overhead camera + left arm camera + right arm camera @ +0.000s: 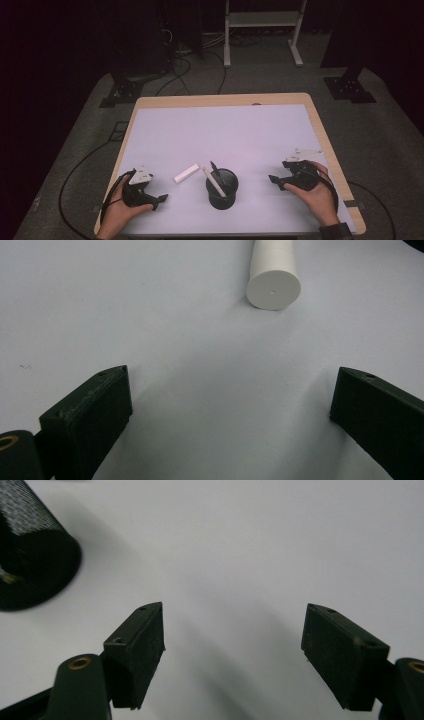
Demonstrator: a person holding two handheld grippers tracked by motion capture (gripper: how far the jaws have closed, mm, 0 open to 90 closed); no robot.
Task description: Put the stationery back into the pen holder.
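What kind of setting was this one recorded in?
Most likely a lab or studio recording station: a wooden table under a white mat, dark surroundings, stand bases and cables on grey carpet, and a white metal frame behind.

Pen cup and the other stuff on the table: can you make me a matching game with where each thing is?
Things:
1. black mesh pen cup
2. white stick
3. left gripper
4. right gripper

Places or states:
A. lying flat on the white mat, just left of the cup
B. open and holding nothing, at the right side of the table
C. standing upright near the front edge, with a pale stick and a dark pen in it
D. open and holding nothing, at the left front corner

Pairs: 1-C, 2-A, 3-D, 4-B
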